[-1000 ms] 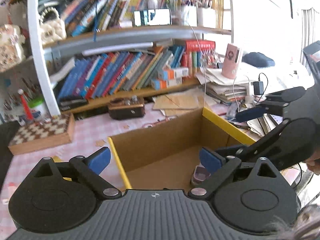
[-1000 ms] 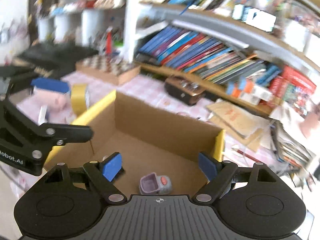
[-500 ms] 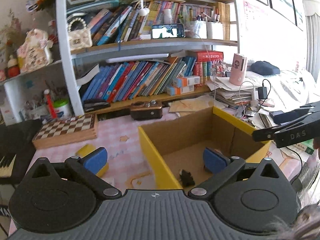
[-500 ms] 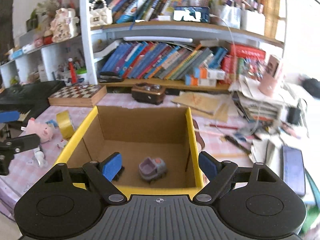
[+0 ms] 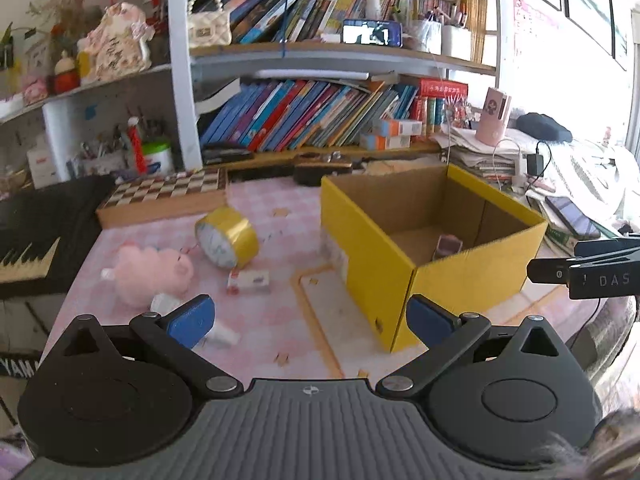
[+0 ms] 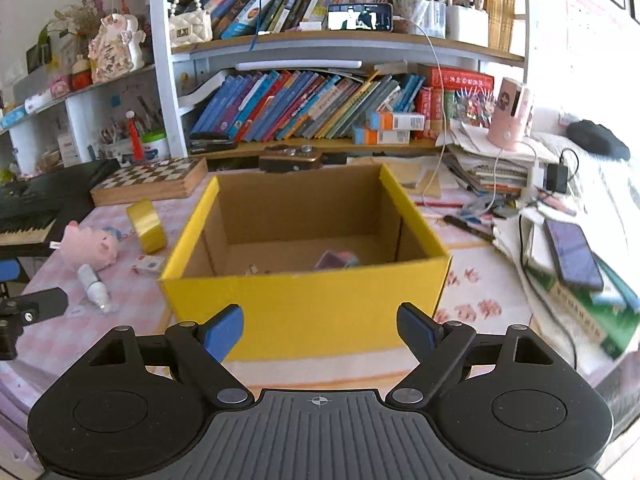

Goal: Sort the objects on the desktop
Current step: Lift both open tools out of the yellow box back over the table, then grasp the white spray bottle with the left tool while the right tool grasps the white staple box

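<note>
A yellow cardboard box stands open on the pink checked tablecloth, with a small purple toy on its floor. Left of the box lie a yellow tape roll, a pink plush pig, a small white bottle and a little packet. My left gripper is open and empty, near the bottle and the box's near corner. My right gripper is open and empty, in front of the box's near wall.
A chessboard case lies behind the loose objects. A black keyboard borders the left. Bookshelves fill the back. Papers, cables and a phone crowd the right side.
Both grippers have pulled back out of the box toward its near side. The left one swung left, bringing the tape roll, pig and bottle into view. The right one rolled level.
</note>
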Tool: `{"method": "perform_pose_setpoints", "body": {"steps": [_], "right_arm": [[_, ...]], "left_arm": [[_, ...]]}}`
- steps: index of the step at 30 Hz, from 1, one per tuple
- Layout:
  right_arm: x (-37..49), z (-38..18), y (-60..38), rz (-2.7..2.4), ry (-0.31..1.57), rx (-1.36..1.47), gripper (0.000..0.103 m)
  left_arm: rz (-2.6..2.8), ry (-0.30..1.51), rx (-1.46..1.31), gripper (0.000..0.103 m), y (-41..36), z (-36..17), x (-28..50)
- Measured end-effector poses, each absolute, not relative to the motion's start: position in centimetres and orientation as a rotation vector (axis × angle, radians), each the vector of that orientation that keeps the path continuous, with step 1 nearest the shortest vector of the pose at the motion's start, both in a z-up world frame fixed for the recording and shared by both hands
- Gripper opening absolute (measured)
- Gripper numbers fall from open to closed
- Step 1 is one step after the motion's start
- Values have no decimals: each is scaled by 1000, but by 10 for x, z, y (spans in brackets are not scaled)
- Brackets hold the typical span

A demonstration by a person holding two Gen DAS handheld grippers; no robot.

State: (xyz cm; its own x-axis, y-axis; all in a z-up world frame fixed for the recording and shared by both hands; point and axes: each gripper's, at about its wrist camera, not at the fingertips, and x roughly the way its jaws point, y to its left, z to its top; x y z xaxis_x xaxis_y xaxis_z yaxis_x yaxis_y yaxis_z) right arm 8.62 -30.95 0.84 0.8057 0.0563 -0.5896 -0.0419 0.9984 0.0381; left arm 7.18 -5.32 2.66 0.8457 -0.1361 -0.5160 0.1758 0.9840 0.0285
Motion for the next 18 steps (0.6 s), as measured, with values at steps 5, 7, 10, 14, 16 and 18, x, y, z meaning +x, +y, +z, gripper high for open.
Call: {"method": "perform_pose_setpoints", "body": {"steps": [5, 7, 10, 14, 16, 18], "right_arm": [[67, -5, -287, 38, 673, 60, 86], [62, -10, -278, 41, 690, 65, 86], [55, -13, -263, 47, 698, 61, 86], [47, -15, -246, 62, 699, 56, 86], [42, -17, -237, 72, 703, 53, 86], [38, -20, -229, 80, 714, 55, 86]], "left_arm": [[-167, 565, 81, 103, -35, 17, 56], [-162, 574, 84, 103, -28, 14, 50], [-158, 591, 80, 103, -17, 10, 45], [-154, 616, 73, 103, -4, 5, 38], [-155, 624, 72, 103, 3, 4, 35], [-155, 630, 74, 103, 8, 3, 31]]}}
